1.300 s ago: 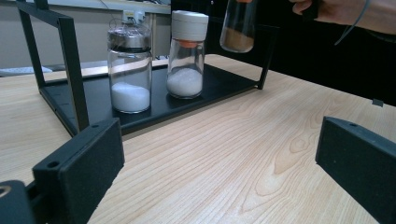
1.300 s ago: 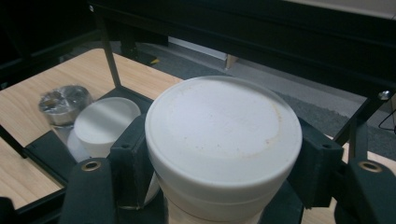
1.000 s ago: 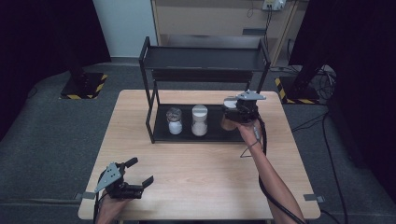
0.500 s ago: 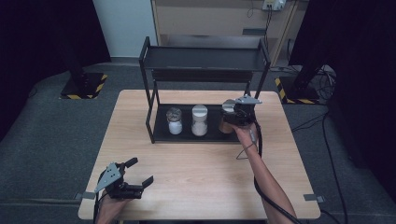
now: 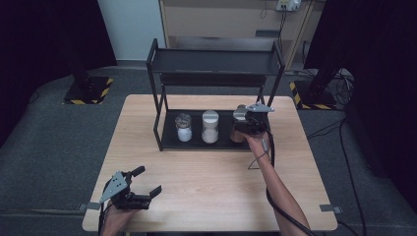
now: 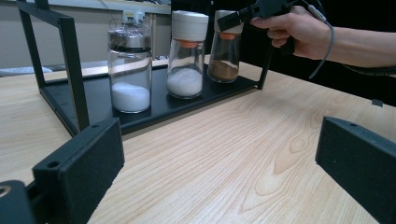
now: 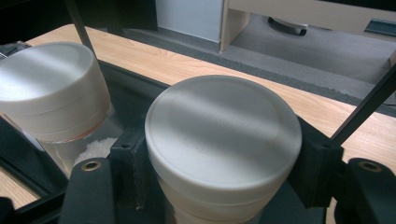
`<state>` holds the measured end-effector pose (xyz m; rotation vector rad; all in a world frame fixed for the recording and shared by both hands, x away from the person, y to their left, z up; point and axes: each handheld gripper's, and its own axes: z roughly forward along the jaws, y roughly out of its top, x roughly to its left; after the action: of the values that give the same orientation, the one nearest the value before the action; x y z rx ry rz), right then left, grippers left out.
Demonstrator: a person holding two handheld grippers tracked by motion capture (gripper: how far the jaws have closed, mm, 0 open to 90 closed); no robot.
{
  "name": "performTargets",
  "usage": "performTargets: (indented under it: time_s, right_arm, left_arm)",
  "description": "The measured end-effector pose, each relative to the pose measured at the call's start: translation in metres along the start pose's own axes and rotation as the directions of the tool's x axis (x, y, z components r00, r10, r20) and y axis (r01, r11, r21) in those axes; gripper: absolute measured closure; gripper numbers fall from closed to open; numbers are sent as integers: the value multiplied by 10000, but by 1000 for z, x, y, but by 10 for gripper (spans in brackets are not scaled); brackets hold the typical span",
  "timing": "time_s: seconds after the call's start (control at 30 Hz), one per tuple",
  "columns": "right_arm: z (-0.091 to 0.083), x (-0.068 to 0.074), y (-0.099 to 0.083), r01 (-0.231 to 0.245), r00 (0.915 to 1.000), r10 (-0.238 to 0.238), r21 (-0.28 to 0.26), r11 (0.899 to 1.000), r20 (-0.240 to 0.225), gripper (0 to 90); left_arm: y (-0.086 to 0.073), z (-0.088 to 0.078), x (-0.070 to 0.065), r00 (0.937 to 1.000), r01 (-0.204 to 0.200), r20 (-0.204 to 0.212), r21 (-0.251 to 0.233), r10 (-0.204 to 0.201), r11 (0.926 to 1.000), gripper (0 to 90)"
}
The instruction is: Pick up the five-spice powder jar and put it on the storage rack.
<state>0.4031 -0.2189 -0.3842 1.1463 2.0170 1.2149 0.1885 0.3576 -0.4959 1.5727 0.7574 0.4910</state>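
Here brown-spice jar (image 6: 224, 51), white cap, clear glass.

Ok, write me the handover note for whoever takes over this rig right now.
Right gripper: shut on the brown-spice jar, jaws clamped on its white cap; the jar appears to stand at the right end of the black rack's bottom shelf.
Left gripper: open, holding nothing, low over the table's near left corner.
Metal-lidded jar and white-capped jar, both with white powder, stand on the same shelf.
Left: probably release the jar and draw the right gripper out.
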Motion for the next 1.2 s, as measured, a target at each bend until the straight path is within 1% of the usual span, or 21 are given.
performTargets:
  time_s: [0.37,0.57,0.77,1.03,1.1,1.2]
  right_arm:
    - [3,0,-3,-70,10000,70,118,9999,3,340]
    - [3,1,-7,-61,10000,61,19,10000,18,339]
    - [3,-1,-11,-141,9999,141,-99,9999,-40,337]
    - [2,-2,-15,-127,9999,124,-223,9997,-109,332]
    - [2,-4,-15,-172,9996,169,-169,9997,-214,324]
    - [2,-2,-14,-120,9999,118,-119,9999,-121,287]
  left_arm:
    - [0,0,0,10000,-13,3,-6,13,10000,0]
    - [0,0,0,10000,-8,-3,-3,8,10000,0]
    - [0,0,-1,10000,-22,0,0,22,10000,0]
    - [0,0,-1,10000,-28,-13,2,28,10000,0]
    - [0,0,-1,10000,-12,-14,-5,12,10000,0]
    - [0,0,-1,10000,-9,0,-9,9,10000,0]
